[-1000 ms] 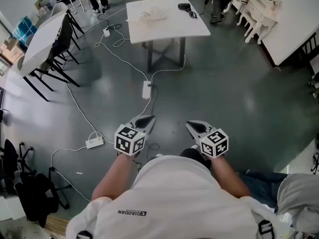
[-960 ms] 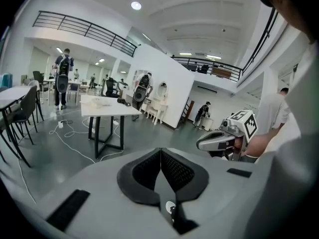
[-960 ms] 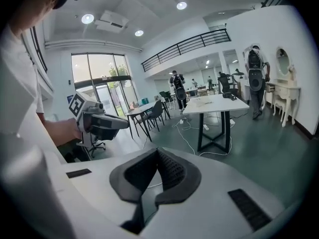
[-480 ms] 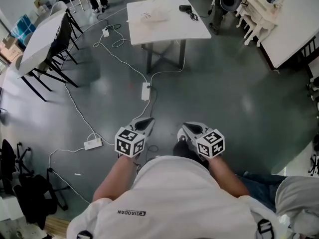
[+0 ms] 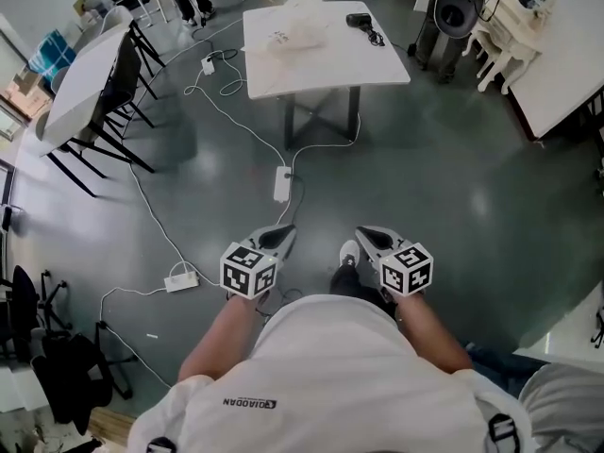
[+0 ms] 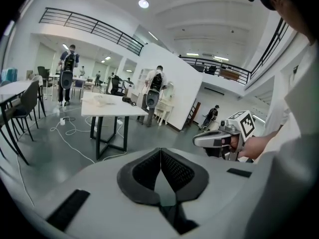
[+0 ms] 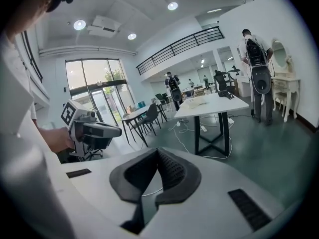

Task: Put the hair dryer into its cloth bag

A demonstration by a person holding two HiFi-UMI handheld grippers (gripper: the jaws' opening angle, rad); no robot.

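Left gripper point(image 5: 279, 238) and right gripper point(image 5: 364, 239): jaws fully closed, both empty, held side by side over the floor. Dryer point(image 5: 358, 19) and bag point(image 5: 297, 22) sit apart on the table point(image 5: 326, 64), well ahead.

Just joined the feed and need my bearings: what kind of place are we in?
Most likely an open lab or studio hall, not a home: a bare gray floor strewn with power strips, white work tables with black chairs, and a railed balcony overhead.
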